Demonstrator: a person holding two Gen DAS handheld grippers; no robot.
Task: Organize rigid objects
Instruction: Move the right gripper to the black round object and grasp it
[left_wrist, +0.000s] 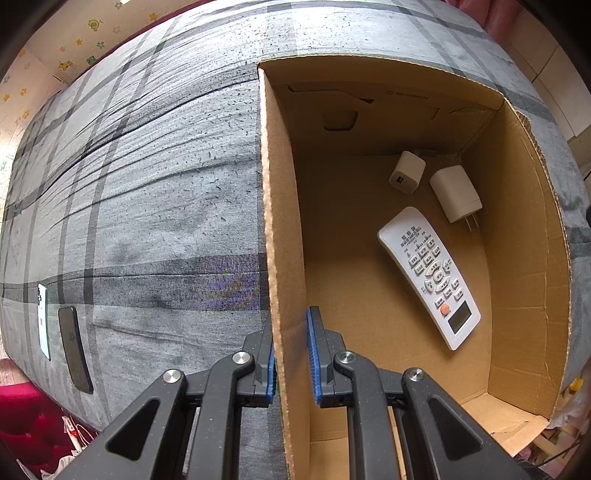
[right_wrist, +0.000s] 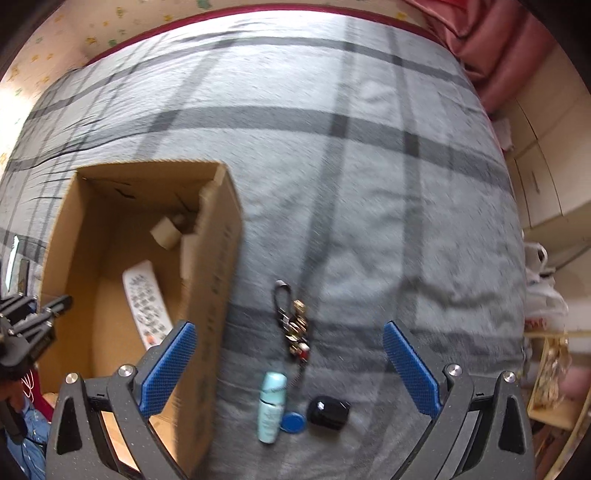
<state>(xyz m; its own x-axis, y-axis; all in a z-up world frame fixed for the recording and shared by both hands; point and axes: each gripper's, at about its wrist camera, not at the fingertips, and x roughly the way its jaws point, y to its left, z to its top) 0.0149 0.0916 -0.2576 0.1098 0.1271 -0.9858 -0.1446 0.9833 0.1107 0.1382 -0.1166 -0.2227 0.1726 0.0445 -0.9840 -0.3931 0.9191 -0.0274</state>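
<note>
An open cardboard box (left_wrist: 280, 221) lies on a grey checked bed. My left gripper (left_wrist: 291, 358) is shut on the box's left wall, one blue pad on each side of it. Inside the box are a white remote (left_wrist: 428, 277), a small white charger (left_wrist: 406, 172) and a larger white plug charger (left_wrist: 456, 194). My right gripper (right_wrist: 288, 326) stands open and empty above the bed, to the right of the box (right_wrist: 218, 258). Below it lie a bunch of keys (right_wrist: 295, 325), a turquoise bottle (right_wrist: 272, 406), a blue round disc (right_wrist: 293, 422) and a small black object (right_wrist: 328, 408). The right wrist view is blurred.
Two phones, one pale (left_wrist: 43, 317) and one dark (left_wrist: 75, 350), lie near the bed's left edge. A pink curtain (right_wrist: 491, 48) and pale cupboards (right_wrist: 543, 177) stand to the right of the bed. Bags (right_wrist: 543, 280) sit by its right side.
</note>
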